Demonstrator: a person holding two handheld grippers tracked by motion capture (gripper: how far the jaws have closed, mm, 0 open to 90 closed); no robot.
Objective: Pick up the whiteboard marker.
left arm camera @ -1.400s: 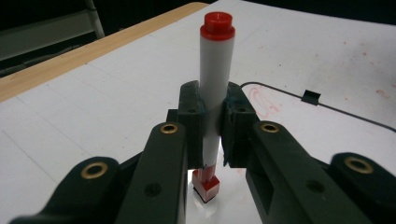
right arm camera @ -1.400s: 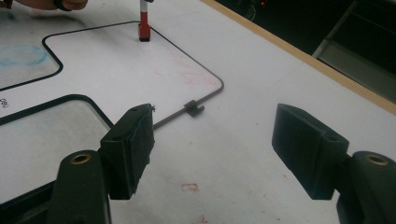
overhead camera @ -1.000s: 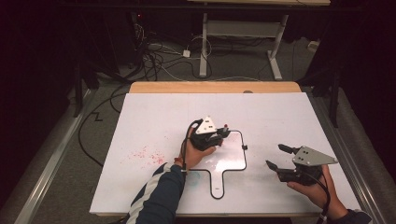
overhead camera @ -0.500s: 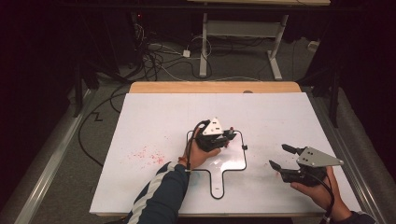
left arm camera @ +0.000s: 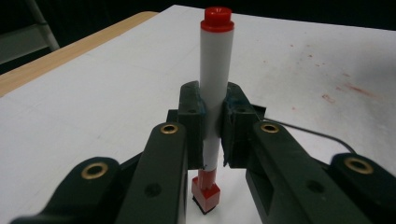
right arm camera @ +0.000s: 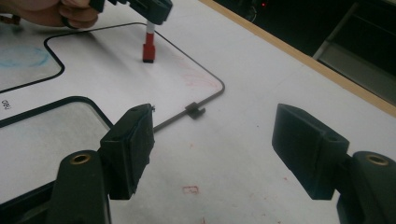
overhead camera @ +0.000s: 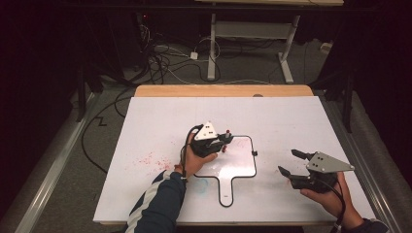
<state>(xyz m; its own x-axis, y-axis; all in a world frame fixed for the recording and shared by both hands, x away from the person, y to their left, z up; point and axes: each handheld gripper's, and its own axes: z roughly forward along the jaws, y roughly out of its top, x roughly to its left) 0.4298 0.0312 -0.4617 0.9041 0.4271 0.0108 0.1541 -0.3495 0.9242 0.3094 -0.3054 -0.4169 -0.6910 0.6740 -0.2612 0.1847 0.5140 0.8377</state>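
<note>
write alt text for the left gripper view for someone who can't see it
The left gripper is shut on a white marker with a red end cap, its red tip pointing down at the white table. Faint red smudges mark the surface at right.

White table (overhead camera: 145, 126) lies bare left, rear and right of the small whiteboard (overhead camera: 240, 167), whose raised black rim and the upright marker (overhead camera: 227, 138) in the left gripper (overhead camera: 224, 141) form 2 obstructions.

Left hand (overhead camera: 198, 158) reaching forward from a striped sleeve (overhead camera: 158, 204), left gripper (overhead camera: 224, 141) with jaws closed tight on a marker (left arm camera: 214, 98), right hand (overhead camera: 328, 196) low near the counter edge, right gripper (overhead camera: 290, 163) with jaws spread wide, holding nothing
</note>
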